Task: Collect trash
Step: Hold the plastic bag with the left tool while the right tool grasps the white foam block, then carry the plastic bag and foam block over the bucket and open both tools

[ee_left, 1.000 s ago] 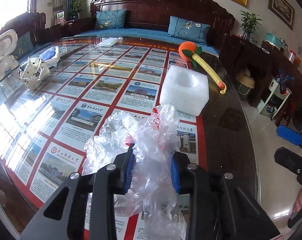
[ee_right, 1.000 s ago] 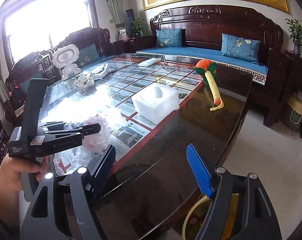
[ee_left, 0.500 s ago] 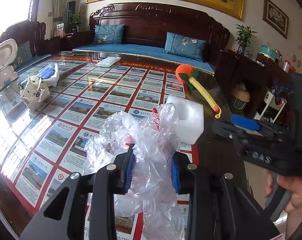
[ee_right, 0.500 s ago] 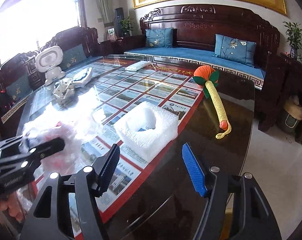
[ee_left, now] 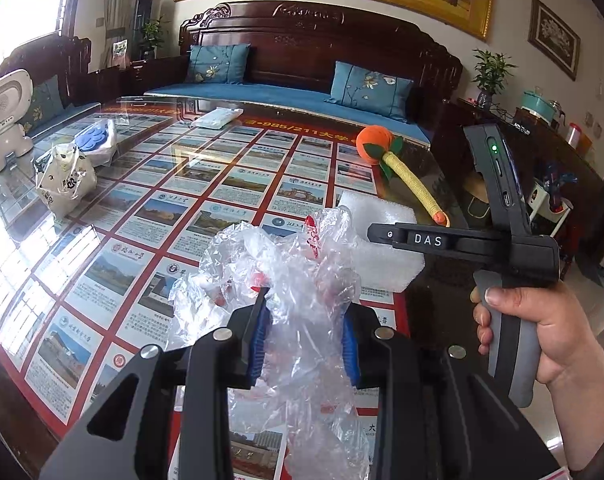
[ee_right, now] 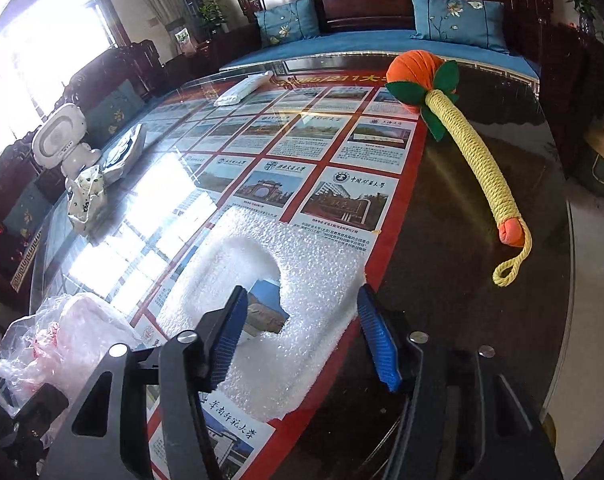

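Left wrist view: left gripper (ee_left: 303, 344) clamped on the crumpled plastic wrap (ee_left: 286, 280) above the glass table (ee_left: 102, 248), with a hand (ee_left: 541, 320) gripping the right gripper's handle, out at the frame edge a second ago. Right wrist view: right gripper (ee_right: 302, 336) now straddling the near rim of the white foam block (ee_right: 302, 280), jaws closing, pads seemingly not pressing yet, unlike before over bare tabletop; only here, the block's cut-out centre and the orange-headed rope toy (ee_right: 461, 140) lying well apart.
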A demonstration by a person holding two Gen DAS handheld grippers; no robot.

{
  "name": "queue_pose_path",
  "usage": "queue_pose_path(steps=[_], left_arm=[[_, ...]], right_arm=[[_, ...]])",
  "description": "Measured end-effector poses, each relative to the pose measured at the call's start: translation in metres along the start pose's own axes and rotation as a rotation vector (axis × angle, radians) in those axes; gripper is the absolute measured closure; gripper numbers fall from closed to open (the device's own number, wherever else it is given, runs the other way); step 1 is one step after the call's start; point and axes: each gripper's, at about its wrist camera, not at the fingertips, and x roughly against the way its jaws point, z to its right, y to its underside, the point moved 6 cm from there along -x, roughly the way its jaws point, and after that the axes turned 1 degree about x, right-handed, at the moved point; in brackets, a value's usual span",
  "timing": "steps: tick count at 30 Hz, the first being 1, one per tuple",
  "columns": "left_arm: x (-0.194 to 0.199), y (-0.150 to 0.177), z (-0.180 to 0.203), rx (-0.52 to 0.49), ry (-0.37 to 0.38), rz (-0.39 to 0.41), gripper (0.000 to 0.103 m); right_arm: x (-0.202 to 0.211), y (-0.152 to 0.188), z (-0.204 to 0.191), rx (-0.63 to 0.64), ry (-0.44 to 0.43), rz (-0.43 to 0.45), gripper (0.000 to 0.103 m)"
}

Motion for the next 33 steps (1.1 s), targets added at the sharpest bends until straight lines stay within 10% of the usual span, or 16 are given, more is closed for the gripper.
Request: queue_pose_path(steps=[3,14,33], left_arm=[[0.003,0.002,0.002,0.001,-0.002,0.000,0.071],[0.027,0.008,0.056,-0.048,0.077,-0.005,0.071],[-0.008,0.070,0.272,-0.277,0.327,-0.174,0.072]], right_arm=[[0.016,0.006,-0.002,0.041,0.001,0.032,0.072],[0.129,0.047,0.014,0.149,0.040,0.215,0.072],[0.260,0.177,0.191,-0.015,0.224,0.236,0.072]])
